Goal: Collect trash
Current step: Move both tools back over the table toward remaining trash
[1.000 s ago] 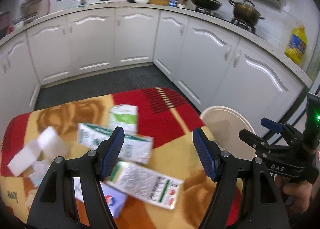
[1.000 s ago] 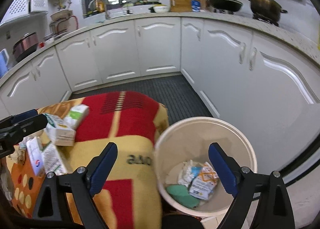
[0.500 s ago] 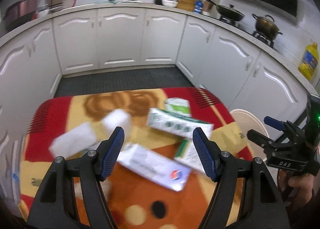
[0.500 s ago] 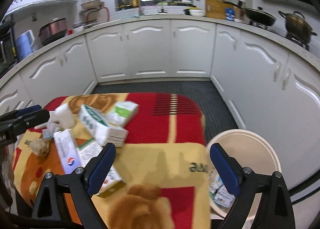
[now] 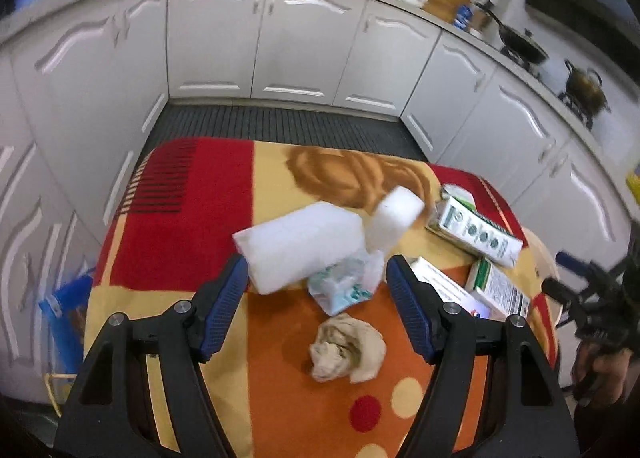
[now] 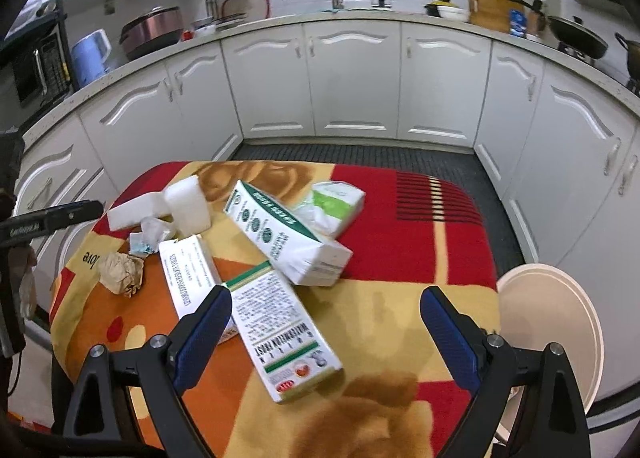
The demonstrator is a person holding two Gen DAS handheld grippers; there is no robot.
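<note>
Trash lies on a small table with a red, yellow and orange cloth (image 6: 400, 242). In the left wrist view my left gripper (image 5: 316, 294) is open and empty above a white foam block (image 5: 300, 246), a crumpled blue-white wrapper (image 5: 344, 290) and a brown paper ball (image 5: 346, 348). In the right wrist view my right gripper (image 6: 326, 332) is open and empty over a white carton with green stripes (image 6: 284, 334). A long green-white carton (image 6: 284, 234), a green-topped box (image 6: 338, 206) and another white carton (image 6: 190, 278) lie beyond.
A cream trash bin (image 6: 548, 334) stands on the floor right of the table. White kitchen cabinets (image 6: 352, 78) curve around a dark floor mat (image 6: 360, 152). A blue bag (image 5: 64, 322) hangs left of the table. The left gripper shows at the right wrist view's left edge (image 6: 48, 220).
Both grippers have swung left, away from the bin. The left one now looks at the foam, wrapper and paper ball. The right one now looks at the cartons instead of the bin's inside.
</note>
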